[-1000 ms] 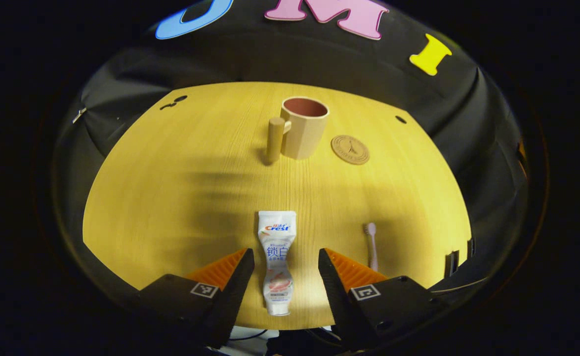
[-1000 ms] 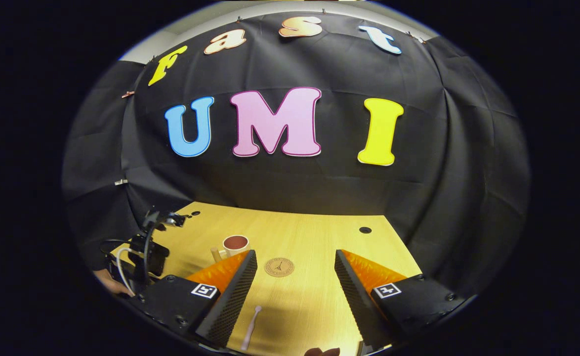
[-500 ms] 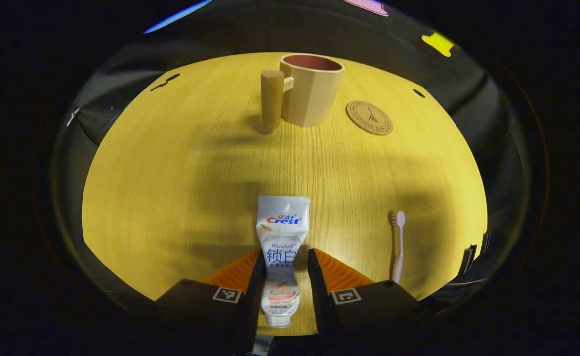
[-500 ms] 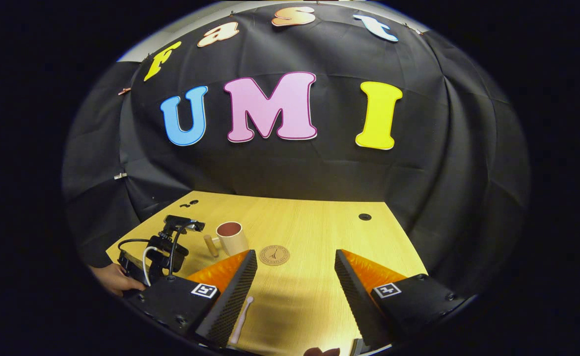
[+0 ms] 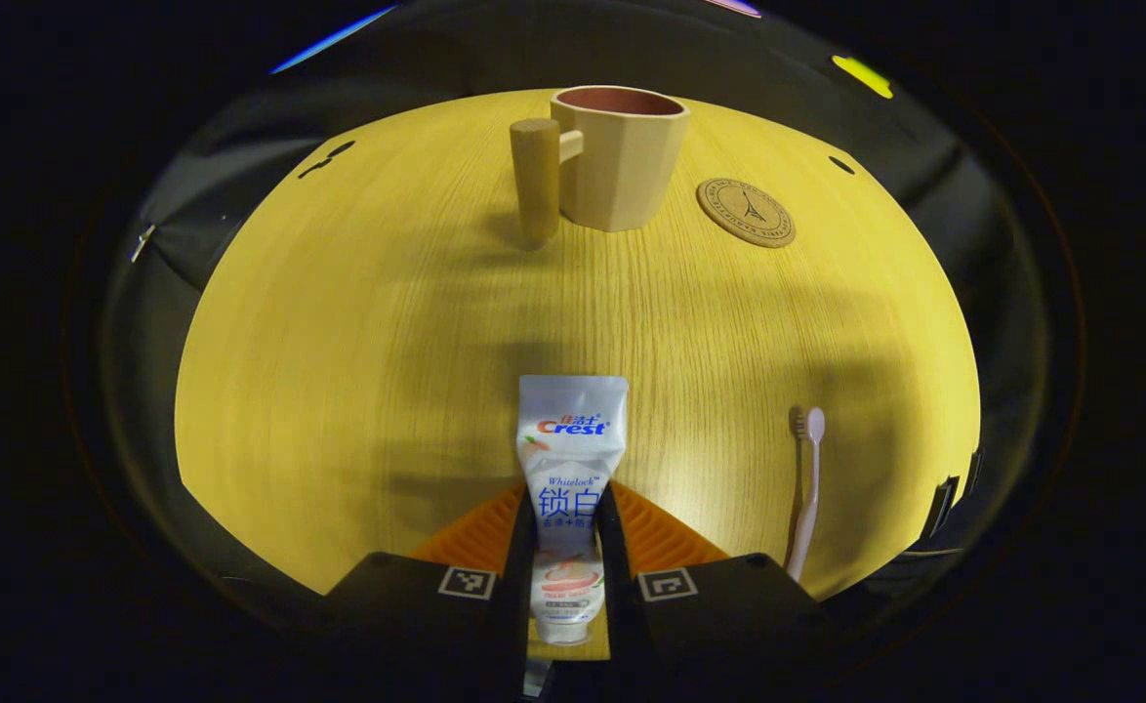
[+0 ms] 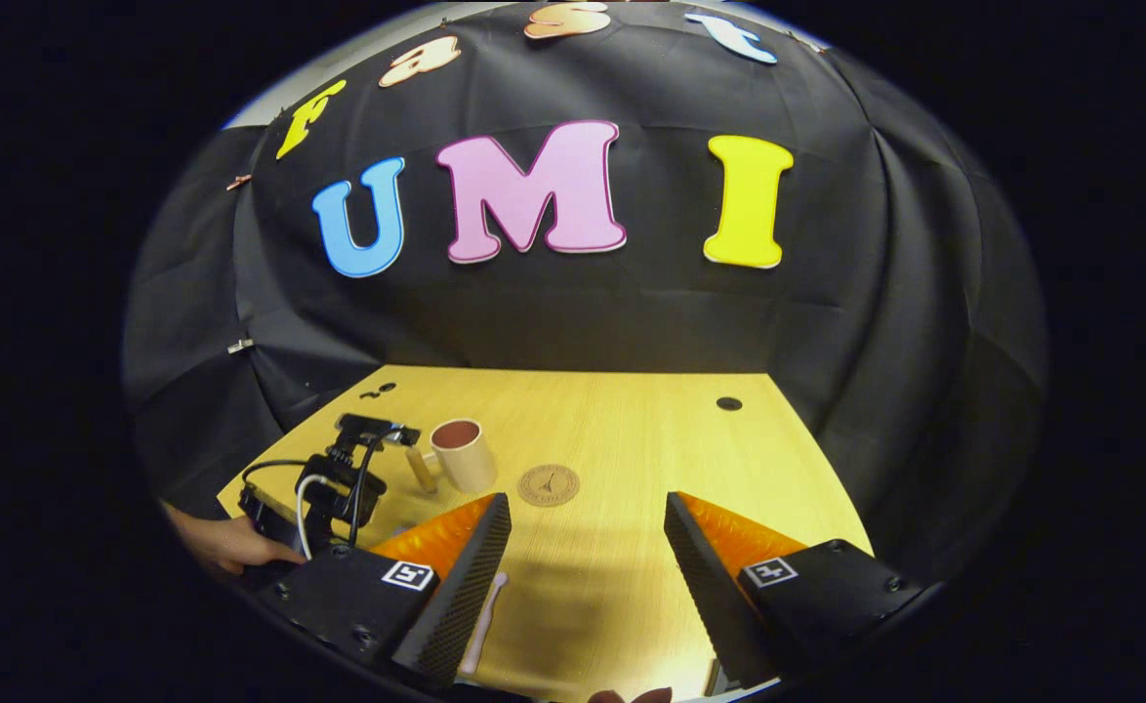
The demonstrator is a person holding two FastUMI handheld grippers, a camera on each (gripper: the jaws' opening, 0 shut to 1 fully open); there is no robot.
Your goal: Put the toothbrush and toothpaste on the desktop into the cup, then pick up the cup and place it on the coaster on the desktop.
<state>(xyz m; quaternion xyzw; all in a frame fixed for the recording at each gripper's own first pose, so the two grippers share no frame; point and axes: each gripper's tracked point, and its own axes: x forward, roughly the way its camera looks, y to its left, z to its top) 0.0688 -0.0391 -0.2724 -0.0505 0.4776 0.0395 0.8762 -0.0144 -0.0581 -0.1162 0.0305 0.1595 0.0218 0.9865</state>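
Closing inward since the earlier frame, the left gripper (image 5: 566, 547) now clamps the toothpaste (image 5: 570, 488) between both fingers on the desktop (image 5: 339, 322). Right gripper (image 6: 588, 576) fingers spread, toothbrush (image 6: 485, 625) beside its left finger; cup (image 6: 463, 455) and coaster (image 6: 549, 484) beyond.

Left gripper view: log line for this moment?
left gripper: shut on white toothpaste tube | right gripper: open | pink toothbrush: on desk

A yellow wood-grain desktop (image 5: 358, 322) stands in the booth, its grain running toward the far edge. Small dark round holes (image 6: 728, 403) pierce it near the back corners. Black cloth (image 6: 885, 322) hangs creased behind and around the desk. Light falls unevenly, leaving soft dark shadows across the wood.
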